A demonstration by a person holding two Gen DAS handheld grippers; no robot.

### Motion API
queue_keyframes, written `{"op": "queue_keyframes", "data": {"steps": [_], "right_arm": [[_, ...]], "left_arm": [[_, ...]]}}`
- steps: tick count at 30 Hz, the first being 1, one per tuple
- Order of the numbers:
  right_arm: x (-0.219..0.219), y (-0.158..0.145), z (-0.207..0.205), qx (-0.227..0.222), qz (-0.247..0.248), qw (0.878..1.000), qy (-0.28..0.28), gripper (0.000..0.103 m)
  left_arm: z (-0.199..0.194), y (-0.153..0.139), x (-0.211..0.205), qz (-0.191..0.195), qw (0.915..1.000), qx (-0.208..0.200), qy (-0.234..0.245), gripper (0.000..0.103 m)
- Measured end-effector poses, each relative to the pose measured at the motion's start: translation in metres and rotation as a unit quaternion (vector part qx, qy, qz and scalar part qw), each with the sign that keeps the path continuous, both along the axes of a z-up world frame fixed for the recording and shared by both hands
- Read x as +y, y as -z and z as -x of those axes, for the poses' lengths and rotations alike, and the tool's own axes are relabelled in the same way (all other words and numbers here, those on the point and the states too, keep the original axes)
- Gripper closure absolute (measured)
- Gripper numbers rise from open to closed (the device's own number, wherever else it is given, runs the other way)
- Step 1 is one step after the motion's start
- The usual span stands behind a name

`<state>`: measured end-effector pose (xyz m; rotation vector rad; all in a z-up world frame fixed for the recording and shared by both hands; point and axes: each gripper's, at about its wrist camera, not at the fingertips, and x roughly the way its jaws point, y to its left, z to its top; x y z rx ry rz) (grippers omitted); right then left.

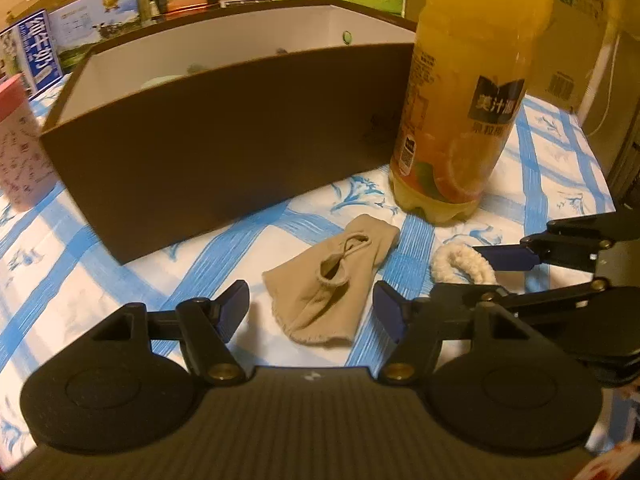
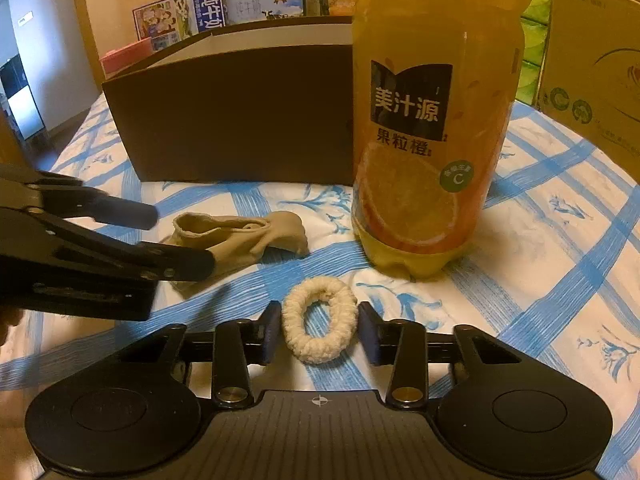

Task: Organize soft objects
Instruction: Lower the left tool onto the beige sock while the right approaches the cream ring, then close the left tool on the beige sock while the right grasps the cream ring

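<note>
Nearby, juice bottle (image 2: 432,128) and brown box (image 1: 224,136) beyond beige sock (image 1: 324,284) between parted left hand-held gripper (image 1: 312,312)

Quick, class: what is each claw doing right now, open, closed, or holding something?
Left claw: open, astride the beige sock, not gripping.
Right claw: open, astride the white scrunchie, no visible grip.

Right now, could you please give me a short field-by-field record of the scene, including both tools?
surface: blue-checked cloth
box: brown, open-topped, behind the soft items
bottle: orange juice, upright beside the box
sock: beige, lying flat between the open left tool fingers
hair tie: cream, fluffy, between the right tool fingers; contact unclear
</note>
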<state>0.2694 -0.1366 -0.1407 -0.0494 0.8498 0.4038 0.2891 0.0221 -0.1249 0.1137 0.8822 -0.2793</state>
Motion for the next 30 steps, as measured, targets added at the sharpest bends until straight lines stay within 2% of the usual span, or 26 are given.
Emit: {"op": "queue_keyframes", "data": {"steps": [2,8,10,12,13,15,18,28,30], "right_arm": [[-0.004,0.000,-0.001,0.001,-0.005,1.000,0.006,0.070],[-0.017,-0.001,-0.004,0.004,-0.011,1.000,0.027,0.071],[-0.021,-0.001,-0.004,0.006,-0.014,0.999,0.032,0.072],[-0.024,-0.002,-0.003,0.007,-0.016,0.999,0.035,0.072],[-0.026,-0.002,-0.002,0.008,-0.018,0.999,0.035,0.072],[-0.027,-0.003,-0.001,0.010,-0.022,0.999,0.035,0.073],[-0.028,-0.004,0.003,0.013,-0.028,0.999,0.030,0.074],[-0.022,-0.006,0.026,0.024,-0.035,0.999,-0.003,0.075],[-0.021,-0.006,0.032,0.029,-0.036,0.999,-0.009,0.075]], "left_arm": [[-0.005,0.006,0.000,0.002,1.0000,0.002,0.003,0.038],[-0.014,0.017,-0.001,0.003,1.0000,0.001,0.007,0.041],[-0.016,0.018,-0.001,0.010,0.9999,0.006,0.008,0.047],[-0.013,0.017,-0.001,0.017,0.9998,0.004,0.012,0.061],[-0.011,0.017,-0.002,0.017,0.9997,0.003,0.015,0.065],[-0.007,0.014,-0.002,0.018,0.9997,0.000,0.016,0.077],[0.001,0.010,0.000,0.027,0.9996,0.002,0.003,0.086],[0.065,0.001,0.019,0.031,0.9978,0.032,-0.049,0.088],[0.076,0.000,0.021,0.030,0.9976,0.037,-0.049,0.080]]}}
